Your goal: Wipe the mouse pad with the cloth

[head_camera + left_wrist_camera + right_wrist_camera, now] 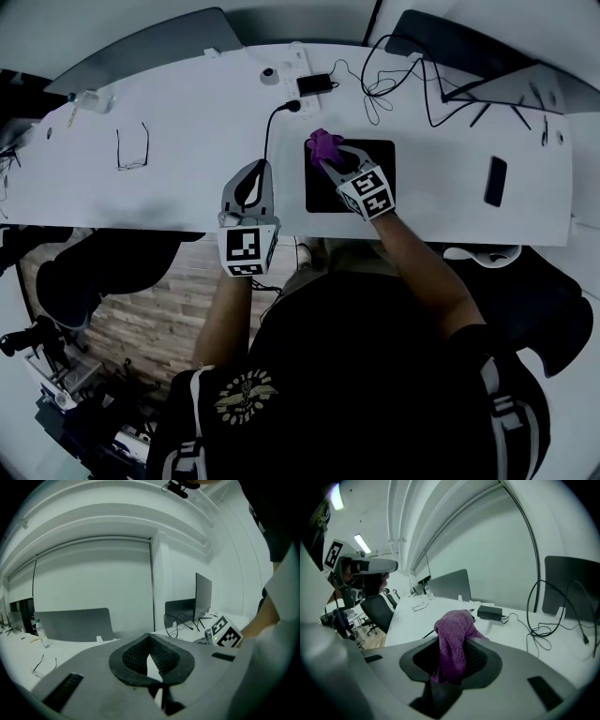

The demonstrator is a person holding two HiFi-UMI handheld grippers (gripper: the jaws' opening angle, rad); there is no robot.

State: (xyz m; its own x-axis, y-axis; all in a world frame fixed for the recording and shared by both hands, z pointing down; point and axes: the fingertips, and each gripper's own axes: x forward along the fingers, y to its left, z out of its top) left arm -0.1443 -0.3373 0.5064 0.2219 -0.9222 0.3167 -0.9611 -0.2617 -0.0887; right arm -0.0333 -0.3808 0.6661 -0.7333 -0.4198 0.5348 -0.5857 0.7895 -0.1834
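Nearest the head camera, the person's black shirt (375,375) is filling the lower frame, and the bare right forearm (422,262) is extending over the white table (169,202). The right claw (330,157) is clamping a bunched purple woven cloth (323,143), which is spilling out past the jaw tips. That cloth is sitting over the far-left corner of the black rectangular mouse pad (322,195). Whether it is pressing on the surface is not showing clearly in any view.

From the cloth, nearly all of the pad is lying to the right and back toward the person, with its long axis running left to right. The wiping stroke is therefore judged to call for a sweep rightward, then nearer.

The left claw (254,169) is sitting just beside the pad's left edge, jaws drawn together with nothing between them. It is taking no part in the wipe, though it is looking well placed to steady the pad should it slide.
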